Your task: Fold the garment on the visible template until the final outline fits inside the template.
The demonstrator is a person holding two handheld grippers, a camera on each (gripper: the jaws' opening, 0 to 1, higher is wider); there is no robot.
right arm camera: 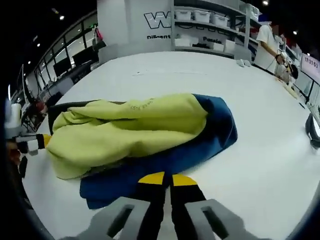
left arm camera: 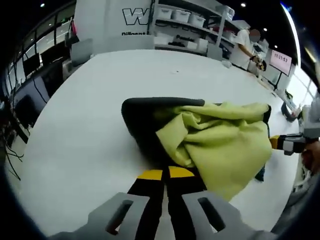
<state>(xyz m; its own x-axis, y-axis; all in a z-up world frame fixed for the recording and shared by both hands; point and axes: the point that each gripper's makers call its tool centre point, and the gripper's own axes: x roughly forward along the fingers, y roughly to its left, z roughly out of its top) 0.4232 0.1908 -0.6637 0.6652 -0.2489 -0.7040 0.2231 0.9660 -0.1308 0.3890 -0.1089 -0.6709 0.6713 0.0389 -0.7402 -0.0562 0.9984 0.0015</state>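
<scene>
A crumpled yellow-green garment (left arm camera: 220,145) (right arm camera: 130,130) lies bunched on a dark template (left arm camera: 140,120) (right arm camera: 57,109) with rounded corners. A blue layer (right arm camera: 210,140) (left arm camera: 260,174) sticks out under the garment on the right gripper's side; I cannot tell whether it belongs to the garment. My left gripper (left arm camera: 165,174) rests at the black edge just short of the cloth, its jaws together. My right gripper (right arm camera: 168,179) sits at the blue edge, its jaws together too. Each shows at the garment's far end in the other view: left gripper (right arm camera: 37,142), right gripper (left arm camera: 280,143).
The white table (left arm camera: 100,100) (right arm camera: 260,100) spreads wide around the template. Shelves with white boxes (left arm camera: 185,20) stand beyond its far edge. A person (left arm camera: 245,47) (right arm camera: 267,45) stands at the back right near a screen (left arm camera: 281,60). Desks line the left side.
</scene>
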